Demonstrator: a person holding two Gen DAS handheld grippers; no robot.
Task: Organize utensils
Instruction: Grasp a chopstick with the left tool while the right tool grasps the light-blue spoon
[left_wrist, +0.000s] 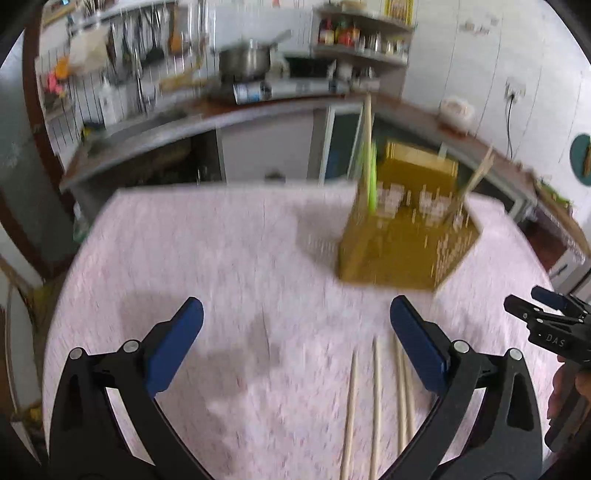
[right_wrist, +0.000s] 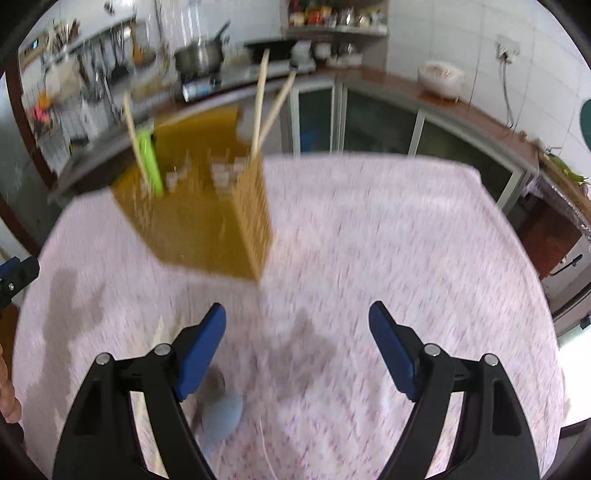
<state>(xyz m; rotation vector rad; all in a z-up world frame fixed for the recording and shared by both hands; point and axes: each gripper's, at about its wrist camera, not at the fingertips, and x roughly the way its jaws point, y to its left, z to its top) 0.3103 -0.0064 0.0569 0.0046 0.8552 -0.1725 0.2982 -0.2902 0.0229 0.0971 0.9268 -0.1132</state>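
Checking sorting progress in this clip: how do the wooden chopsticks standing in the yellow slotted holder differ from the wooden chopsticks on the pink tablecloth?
The chopsticks in the yellow slotted holder stand upright or lean, poking above its rim; the loose chopsticks lie flat on the pink tablecloth. The held ones splay apart, the loose ones lie roughly side by side. Both sets are pale, plain wood.

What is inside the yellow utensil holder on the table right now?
Standing in the yellow holder are several wooden chopsticks and one bright green utensil, all poking above its rim. Their lower ends and the holder's bottom are hidden by its walls and motion blur.
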